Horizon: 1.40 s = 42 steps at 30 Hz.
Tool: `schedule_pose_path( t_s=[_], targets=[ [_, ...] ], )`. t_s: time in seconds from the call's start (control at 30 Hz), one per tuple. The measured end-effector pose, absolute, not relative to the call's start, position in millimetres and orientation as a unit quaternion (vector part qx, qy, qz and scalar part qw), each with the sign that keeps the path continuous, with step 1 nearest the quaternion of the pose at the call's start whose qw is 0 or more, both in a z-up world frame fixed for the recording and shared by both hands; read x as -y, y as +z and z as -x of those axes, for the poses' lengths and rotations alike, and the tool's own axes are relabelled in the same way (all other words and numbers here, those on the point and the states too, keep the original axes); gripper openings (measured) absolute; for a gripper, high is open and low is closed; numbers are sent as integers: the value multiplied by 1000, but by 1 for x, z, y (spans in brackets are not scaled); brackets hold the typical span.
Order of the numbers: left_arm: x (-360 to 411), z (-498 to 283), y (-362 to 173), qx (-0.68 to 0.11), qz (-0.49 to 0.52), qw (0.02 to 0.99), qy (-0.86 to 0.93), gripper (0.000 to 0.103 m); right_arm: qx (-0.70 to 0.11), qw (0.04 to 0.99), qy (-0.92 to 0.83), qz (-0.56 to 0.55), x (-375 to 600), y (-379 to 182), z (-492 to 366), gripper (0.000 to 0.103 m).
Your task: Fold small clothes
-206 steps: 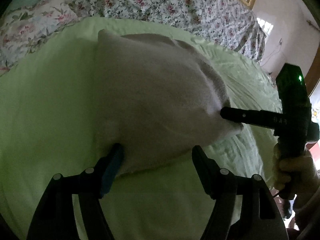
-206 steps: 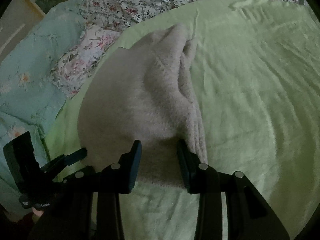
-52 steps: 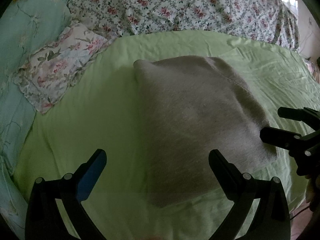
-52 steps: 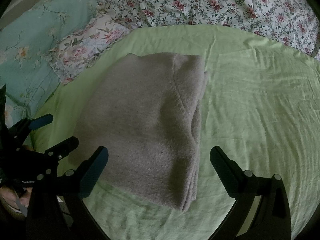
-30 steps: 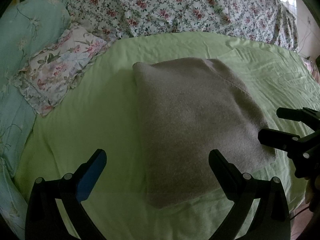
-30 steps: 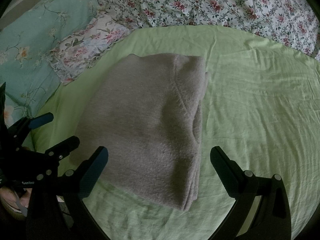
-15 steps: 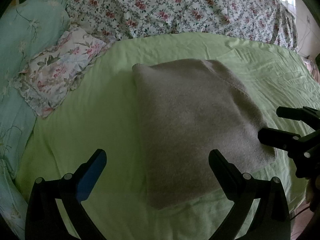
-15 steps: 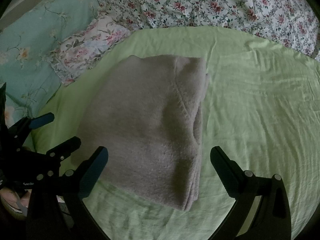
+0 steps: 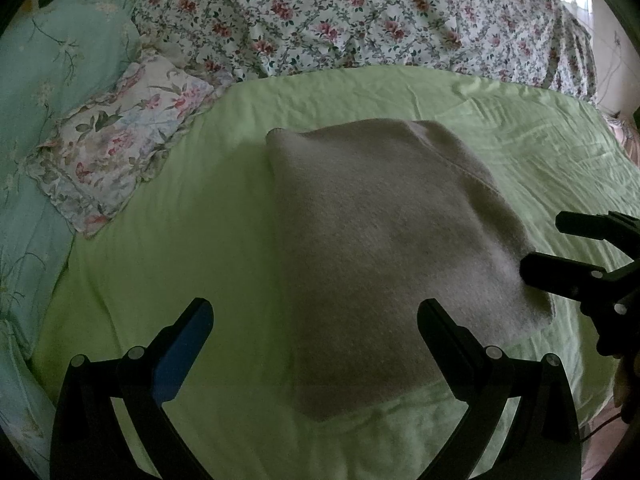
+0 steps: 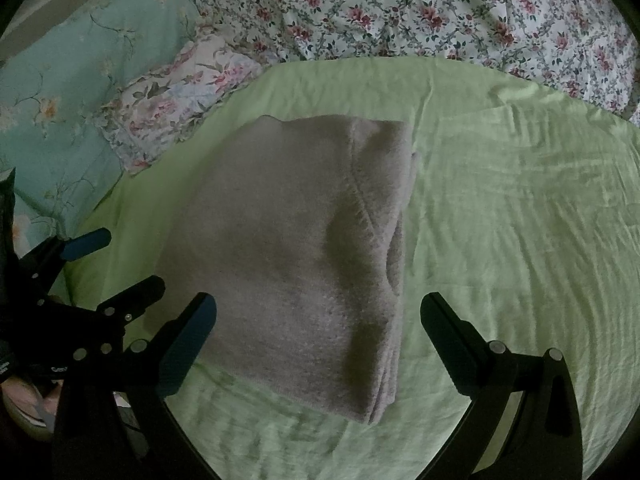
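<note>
Fingers on both of your grippers are spread wide apart and hold nothing; each pair hovers above the bed with the folded garment lying ahead of it.

Largest in view is the light green sheet (image 9: 168,248), which covers the bed beneath and beyond both sets of fingers and serves as the folding surface. Past its far edge, well ahead of the fingers, lies a floral bedspread (image 9: 360,20). To the far left of your left gripper (image 9: 314,326) sits a pale teal pillow (image 9: 52,68), with a smaller flowered pillow (image 9: 120,140) just beside it, overlapping the sheet's edge.

The grey sweater (image 9: 384,248), the task's garment, rests flat on the sheet as a thick, neat rectangle. From the left wrist view it starts between the left fingers and runs ahead and to the right. From the right wrist view the sweater (image 10: 296,240) lies ahead and slightly left of the right gripper (image 10: 318,318), its stacked layers showing along the near right edge.

Each gripper appears at the side of the other's view, on opposite sides of the garment. This looks like a finished fold: nothing is pinched, no loose sleeve shows, and the open fingers suggest you have let go so the bundle keeps its shape.
</note>
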<state>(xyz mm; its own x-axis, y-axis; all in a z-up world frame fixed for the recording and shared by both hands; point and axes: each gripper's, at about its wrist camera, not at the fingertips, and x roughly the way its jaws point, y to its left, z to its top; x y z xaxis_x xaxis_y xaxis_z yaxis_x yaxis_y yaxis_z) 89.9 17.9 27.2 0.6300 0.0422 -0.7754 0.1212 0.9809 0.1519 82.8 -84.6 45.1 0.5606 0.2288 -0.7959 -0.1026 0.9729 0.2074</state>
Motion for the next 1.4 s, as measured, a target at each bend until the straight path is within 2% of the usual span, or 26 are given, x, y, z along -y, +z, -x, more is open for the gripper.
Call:
schedule_pose_path(
  t_s=[1.4],
  targets=[
    [-23,-116,29,-425,-81,901,-3,102,-456,882,89,-81,93,42,-97,102]
  ],
)
